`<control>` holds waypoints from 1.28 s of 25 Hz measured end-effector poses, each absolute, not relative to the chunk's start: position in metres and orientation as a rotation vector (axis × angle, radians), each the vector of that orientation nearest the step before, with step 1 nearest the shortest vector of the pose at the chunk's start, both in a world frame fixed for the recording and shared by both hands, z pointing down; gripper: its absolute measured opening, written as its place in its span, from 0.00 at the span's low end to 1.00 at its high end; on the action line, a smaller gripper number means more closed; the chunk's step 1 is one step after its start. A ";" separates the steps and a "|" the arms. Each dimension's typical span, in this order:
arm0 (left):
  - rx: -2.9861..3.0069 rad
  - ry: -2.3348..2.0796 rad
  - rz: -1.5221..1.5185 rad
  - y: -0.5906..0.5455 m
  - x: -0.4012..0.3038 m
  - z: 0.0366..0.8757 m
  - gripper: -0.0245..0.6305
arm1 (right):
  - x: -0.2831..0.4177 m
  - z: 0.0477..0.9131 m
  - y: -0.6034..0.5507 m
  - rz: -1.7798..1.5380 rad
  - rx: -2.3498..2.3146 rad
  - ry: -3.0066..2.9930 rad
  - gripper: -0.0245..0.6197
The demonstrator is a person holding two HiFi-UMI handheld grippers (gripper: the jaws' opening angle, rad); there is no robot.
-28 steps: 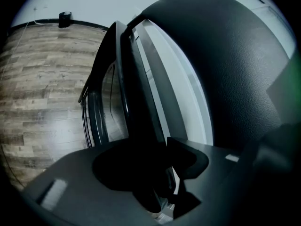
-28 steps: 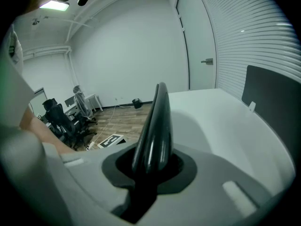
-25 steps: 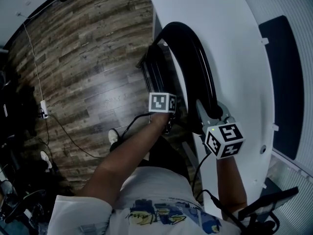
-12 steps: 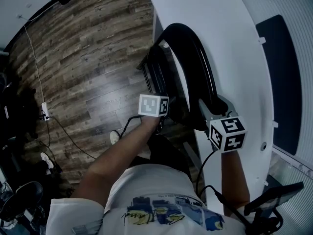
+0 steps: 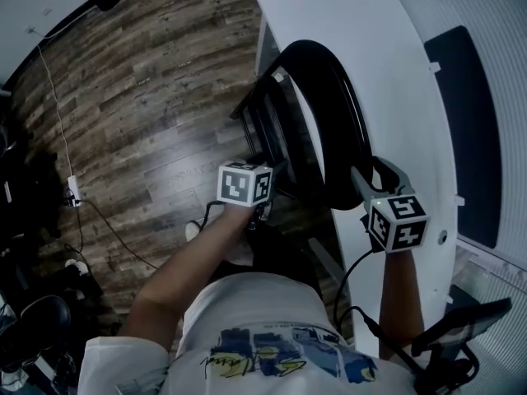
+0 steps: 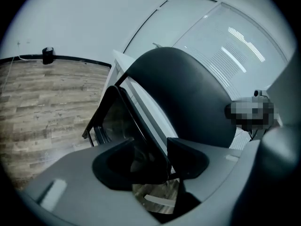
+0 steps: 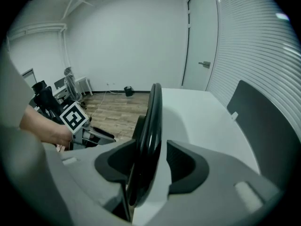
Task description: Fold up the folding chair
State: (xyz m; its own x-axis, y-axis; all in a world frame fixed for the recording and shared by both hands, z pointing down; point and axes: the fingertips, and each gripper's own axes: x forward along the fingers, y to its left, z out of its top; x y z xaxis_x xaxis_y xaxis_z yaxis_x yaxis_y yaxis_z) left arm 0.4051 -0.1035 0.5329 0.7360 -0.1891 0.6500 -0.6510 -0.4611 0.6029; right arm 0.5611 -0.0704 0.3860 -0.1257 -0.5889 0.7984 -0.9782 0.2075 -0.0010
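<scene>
Standing on the dark wood-plank floor at 12 o'clock from the person, the black folding chair sits beside a white curved worktop at its 3 o'clock. The left tool clamps the seat edge. The right tool, jaws just opened wide, straddles the backrest rim (not pressing it).

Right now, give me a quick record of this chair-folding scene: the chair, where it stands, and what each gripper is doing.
object: black folding chair
location: on the wood floor, beside the white table
left gripper: closed on the edge of the chair seat
right gripper: open, its jaws have just been opening; the backrest rim stands between them, not clamped
</scene>
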 end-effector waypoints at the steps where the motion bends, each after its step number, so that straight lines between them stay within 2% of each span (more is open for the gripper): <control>1: 2.025 -0.638 0.620 -0.104 0.399 0.525 0.39 | 0.562 0.381 -0.068 0.721 1.477 -1.796 0.35; 8: 2.147 -0.585 0.584 -0.092 0.361 0.473 0.39 | 0.563 0.345 -0.039 0.646 1.607 -1.722 0.35; 15: 2.248 -0.586 0.547 -0.082 0.310 0.432 0.33 | 0.523 0.321 -0.017 0.590 1.711 -1.727 0.35; 23: 2.289 -0.690 0.532 -0.094 0.226 0.399 0.30 | 0.439 0.319 -0.016 0.597 1.643 -1.848 0.32; 32: 2.419 -0.679 0.491 -0.074 0.138 0.344 0.19 | 0.319 0.321 0.011 0.636 1.554 -1.918 0.29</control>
